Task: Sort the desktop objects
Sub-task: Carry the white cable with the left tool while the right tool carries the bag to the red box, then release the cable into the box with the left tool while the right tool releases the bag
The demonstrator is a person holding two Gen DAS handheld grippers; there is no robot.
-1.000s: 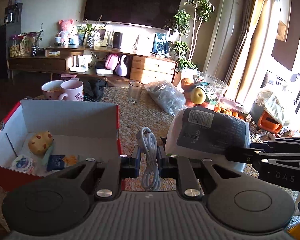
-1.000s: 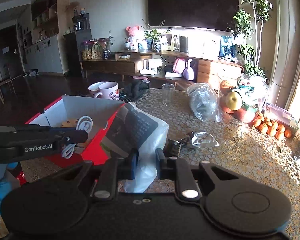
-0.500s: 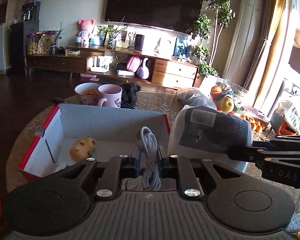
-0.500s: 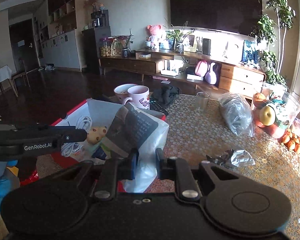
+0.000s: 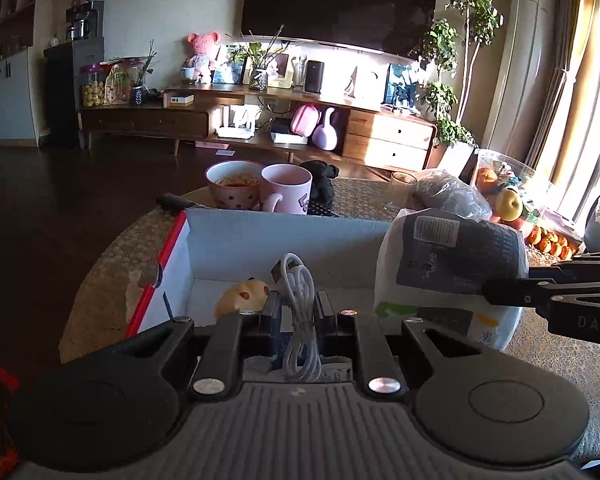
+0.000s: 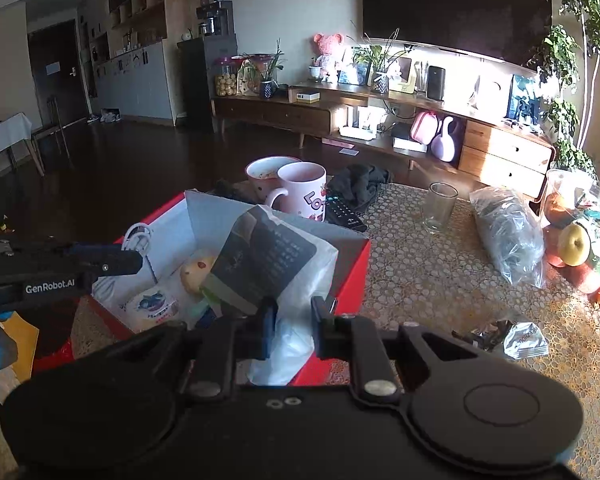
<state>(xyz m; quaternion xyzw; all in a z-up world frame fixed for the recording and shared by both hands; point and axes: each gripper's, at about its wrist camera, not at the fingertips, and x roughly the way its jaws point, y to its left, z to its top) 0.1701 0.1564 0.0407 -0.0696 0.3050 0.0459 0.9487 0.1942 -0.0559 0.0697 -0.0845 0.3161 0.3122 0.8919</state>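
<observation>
A: Your left gripper has its fingers pinched on the coiled white cable, held above the red box. Your right gripper is nipped onto the white packet bag, over the box's near corner.

B: Step in hand, I judge: delivery. Next: lower both inside the walls, clear of the spotted toy, then part the fingers.

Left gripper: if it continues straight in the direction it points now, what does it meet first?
Probably the inside of the red box: the left gripper, shut on the white cable, points down into it. The yellow spotted toy lies just left of that line; depth is unclear.
</observation>
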